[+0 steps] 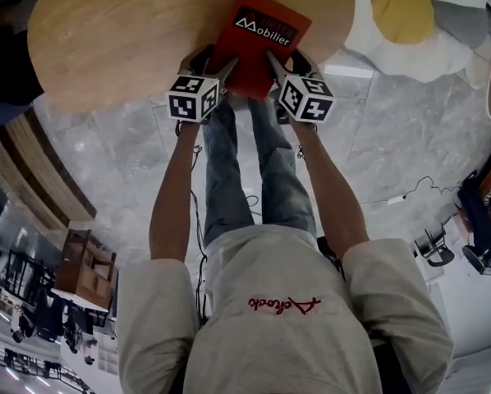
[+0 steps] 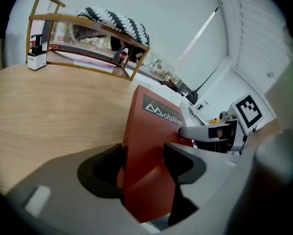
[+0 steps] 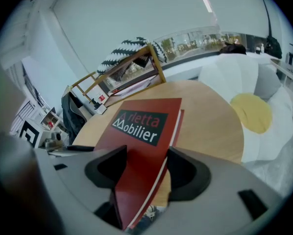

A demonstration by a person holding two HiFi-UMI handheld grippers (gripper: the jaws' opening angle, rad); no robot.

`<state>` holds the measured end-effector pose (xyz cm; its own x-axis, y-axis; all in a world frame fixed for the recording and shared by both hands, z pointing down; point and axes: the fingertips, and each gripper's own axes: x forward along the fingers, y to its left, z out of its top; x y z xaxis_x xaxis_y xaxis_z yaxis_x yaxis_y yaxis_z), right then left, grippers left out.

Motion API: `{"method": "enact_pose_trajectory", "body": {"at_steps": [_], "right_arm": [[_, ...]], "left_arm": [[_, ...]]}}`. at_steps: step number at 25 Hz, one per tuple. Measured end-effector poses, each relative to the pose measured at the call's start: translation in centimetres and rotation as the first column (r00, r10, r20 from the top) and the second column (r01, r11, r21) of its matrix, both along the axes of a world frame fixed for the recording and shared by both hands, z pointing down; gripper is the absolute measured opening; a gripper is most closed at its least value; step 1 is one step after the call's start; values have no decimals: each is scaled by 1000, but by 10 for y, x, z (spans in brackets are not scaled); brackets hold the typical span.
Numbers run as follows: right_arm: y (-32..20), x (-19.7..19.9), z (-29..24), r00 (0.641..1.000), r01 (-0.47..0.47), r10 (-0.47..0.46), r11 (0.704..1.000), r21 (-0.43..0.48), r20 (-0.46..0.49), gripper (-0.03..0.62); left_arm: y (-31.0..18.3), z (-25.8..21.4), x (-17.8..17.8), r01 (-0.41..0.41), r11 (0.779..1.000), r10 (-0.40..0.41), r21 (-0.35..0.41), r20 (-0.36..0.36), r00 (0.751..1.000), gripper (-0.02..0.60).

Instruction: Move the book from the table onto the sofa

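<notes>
Item 1: round wooden counter, upper left of the head view, pale grain, left part bare. On its far side, per the left gripper view: wooden rack draped with a black-and-white zigzag cloth; small white bottle with a black top beside the rack's left post.

Item 2: left tool, at the counter's near edge, marker cube facing up toward the head camera. Jaws drawn in narrow and clamped on the book's near left corner, one jaw against each face.

Item 3: red book, white "Mobilier" lettering on a dark label. Far part over the counter, near end jutting past the counter's edge above the person's jeans. Gripped at both near corners. Contact with the counter top not discernible.

Item 4: right tool, marker cube likewise upward. Jaws closed on the book's near right corner, white page edge showing between them in the right gripper view.

Item 5: white cushioned seat with a yellow centre, just beside the counter on the right.

Item 6: grey marble floor below and to the right, thin black cable trailing across it.
</notes>
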<state>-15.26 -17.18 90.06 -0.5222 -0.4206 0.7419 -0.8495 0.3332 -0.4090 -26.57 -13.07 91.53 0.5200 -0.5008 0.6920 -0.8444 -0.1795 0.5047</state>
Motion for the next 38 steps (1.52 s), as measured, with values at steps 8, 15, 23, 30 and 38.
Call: {"method": "enact_pose_trajectory", "body": {"at_steps": [8,15,23,30,38], "right_arm": [[-40,-41,-109,994,97,-105,973,211,27,247],[-47,-52,-218,991,101,-124,928,359,41,247],[-67,-72,-316,986,96,-151,858,504,68,247],[-94,-90,-390,983,67,-157,794,604,97,247],[-112,-96,-474,974,51,-192,697,715,118,247]], "left_arm": [[-32,-103,-35,64,981,-76,184,61,995,261],[-41,-208,-46,89,944,-117,318,70,991,261],[-61,-303,-67,90,883,-145,461,86,986,261],[-91,-374,-86,77,830,-157,553,100,983,261],[-110,-453,-91,57,750,-178,659,118,977,261]]}}
